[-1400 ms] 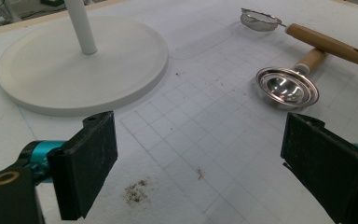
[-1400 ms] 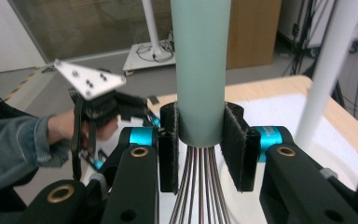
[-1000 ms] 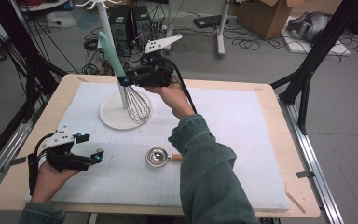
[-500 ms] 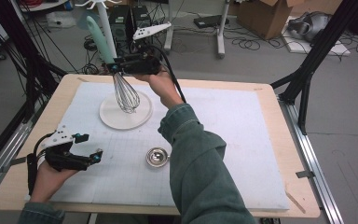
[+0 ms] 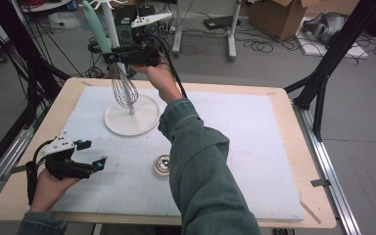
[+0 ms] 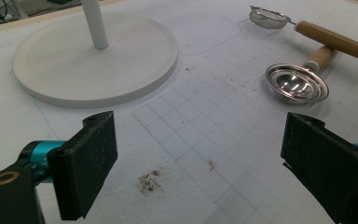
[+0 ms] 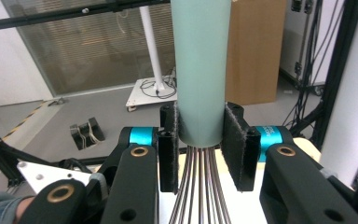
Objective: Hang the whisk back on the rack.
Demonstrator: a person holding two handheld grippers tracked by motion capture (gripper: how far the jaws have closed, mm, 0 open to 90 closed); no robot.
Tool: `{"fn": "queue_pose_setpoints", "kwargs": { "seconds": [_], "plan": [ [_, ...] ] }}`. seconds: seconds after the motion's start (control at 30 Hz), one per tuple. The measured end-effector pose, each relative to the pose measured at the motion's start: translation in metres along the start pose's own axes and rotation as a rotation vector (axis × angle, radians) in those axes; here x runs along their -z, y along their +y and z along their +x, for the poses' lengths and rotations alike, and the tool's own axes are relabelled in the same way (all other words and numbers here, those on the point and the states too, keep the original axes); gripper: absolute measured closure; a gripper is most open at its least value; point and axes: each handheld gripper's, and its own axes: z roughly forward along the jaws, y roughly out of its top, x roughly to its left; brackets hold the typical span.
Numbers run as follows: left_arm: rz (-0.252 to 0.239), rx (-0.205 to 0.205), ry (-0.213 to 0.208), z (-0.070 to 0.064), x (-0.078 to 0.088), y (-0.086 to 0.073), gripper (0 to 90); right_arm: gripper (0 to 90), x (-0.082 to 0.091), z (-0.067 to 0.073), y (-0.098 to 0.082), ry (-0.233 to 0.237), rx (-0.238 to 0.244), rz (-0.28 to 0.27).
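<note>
My right gripper (image 5: 111, 58) is shut on a whisk, its pads clamping the lower end of the mint-green handle (image 7: 200, 70) just above the wires (image 7: 198, 186). It holds the whisk (image 5: 123, 88) upright in the air, wire head down, over the far part of the white round stand base (image 5: 132, 117) and beside the stand's pole (image 5: 108, 19). At the near left my left gripper (image 5: 94, 152) rests low over the white mat, open. In the left gripper view my left gripper (image 6: 200, 158) has only bare mat between its pads.
A small shiny metal cup with a wooden handle (image 6: 298, 84) lies on the mat right of the base, with a fine strainer (image 6: 268, 18) behind it. In the high view the cup (image 5: 161, 164) lies beside the right sleeve. Cables and boxes cover the floor beyond the table.
My right gripper has carried the whisk up and to the left, toward the stand's pole. The left gripper has stayed where it was.
</note>
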Motion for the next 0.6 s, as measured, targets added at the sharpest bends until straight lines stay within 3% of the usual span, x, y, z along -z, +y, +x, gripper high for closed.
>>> {"fn": "queue_pose_setpoints", "kwargs": {
  "seconds": [0.6],
  "plan": [
    [0.0, 0.0, 0.001, 0.001, 0.0, -0.001, 11.2, 69.1, 0.0, -0.013, -0.011, -0.023, -0.061, -0.022]
  ]
}}
